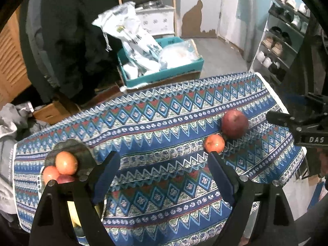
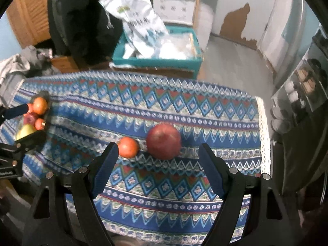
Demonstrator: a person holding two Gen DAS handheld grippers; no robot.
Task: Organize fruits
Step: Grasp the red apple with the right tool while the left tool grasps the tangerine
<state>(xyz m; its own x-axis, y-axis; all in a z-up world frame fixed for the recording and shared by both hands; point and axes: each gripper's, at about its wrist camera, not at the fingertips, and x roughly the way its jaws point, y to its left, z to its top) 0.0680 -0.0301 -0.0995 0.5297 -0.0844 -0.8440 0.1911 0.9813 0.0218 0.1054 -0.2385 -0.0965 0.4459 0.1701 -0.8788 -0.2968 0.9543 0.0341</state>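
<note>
Patterned blue cloth (image 2: 164, 201) covers the table and fills the near ground of both wrist views. Over it the right gripper (image 2: 157, 149) points steeply down with its jaws wide and nothing between the pads. Just past its fingertips lie two fruits side by side: a small orange fruit (image 2: 128, 147) close off the left fingertip, and a big red apple (image 2: 163, 141) ahead of the gap, nearer the middle. Neither touches the pads.

From the left wrist, the left gripper (image 1: 164, 160) also stands wide and empty above bare cloth. That small orange fruit (image 1: 214, 143) sits right at its right fingertip, apparently just beyond it, with the red apple (image 1: 235, 123) behind, touching or nearly so. The right gripper's black body (image 1: 307, 127) enters from the right edge.

At the cloth's left end a dark plate (image 1: 67, 145) holds a pile of fruit (image 1: 66, 163), orange and red, with something yellow low down, partly hidden by the left finger.

Beyond the table a teal box (image 1: 164, 75) holds white bags; farther right stands a shoe rack (image 1: 283, 39).
</note>
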